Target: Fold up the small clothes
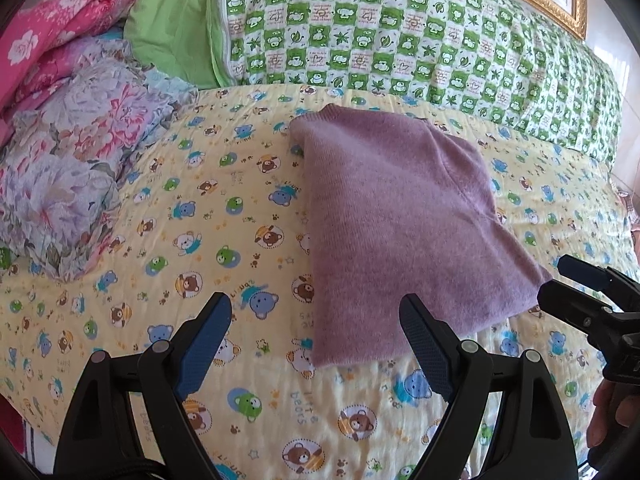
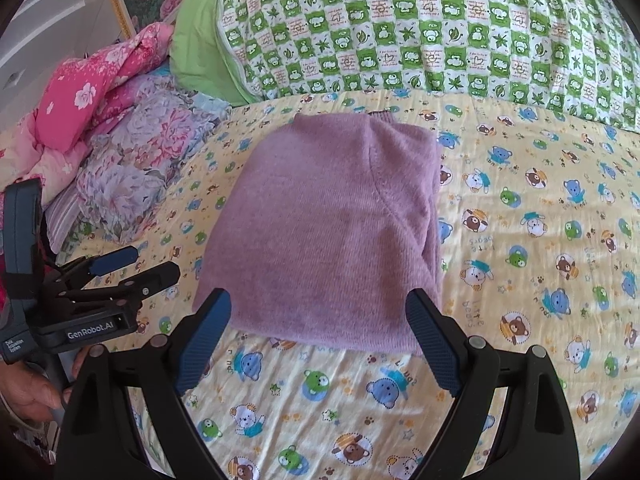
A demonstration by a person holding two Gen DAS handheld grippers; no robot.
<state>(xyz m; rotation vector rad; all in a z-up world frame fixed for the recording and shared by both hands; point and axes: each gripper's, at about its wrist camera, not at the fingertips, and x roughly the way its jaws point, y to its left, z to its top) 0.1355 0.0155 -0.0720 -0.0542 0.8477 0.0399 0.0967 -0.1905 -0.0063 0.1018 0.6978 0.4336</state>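
Purple sweater (image 2: 328, 232) lies folded into a compact block on the bed, on the yellow sheet (image 2: 520, 240) printed with little cartoon bears. You see its soft knit face up, one rounded fold toward the far end and a seam curving across the top layer. It rests flat, with nothing on top of it.

Your right tool (image 2: 320, 340) hovers just short of the sweater's near edge, its two blue ribbed pads spread wide apart with nothing between them; the near hem of the sweater shows in the gap beyond the tips. Your left tool (image 1: 316, 340) is likewise spread wide and empty, set at the sweater's near left corner, with its right pad in front of the knit and its left pad over the bare sheet. Neither tool presses on the cloth as far as you can tell.

In the right wrist view the left tool shows at the left edge, held by your hand (image 2: 28, 392) on its grip. In the left wrist view the right tool's black tips reach in from the right edge, close to the sweater's near right corner.

Beyond the sweater a green checked quilt (image 2: 440, 32) lies across the head of the bed. To the left, floral bedding (image 2: 132, 152) in pink and lilac is heaped, well apart from the sweater.
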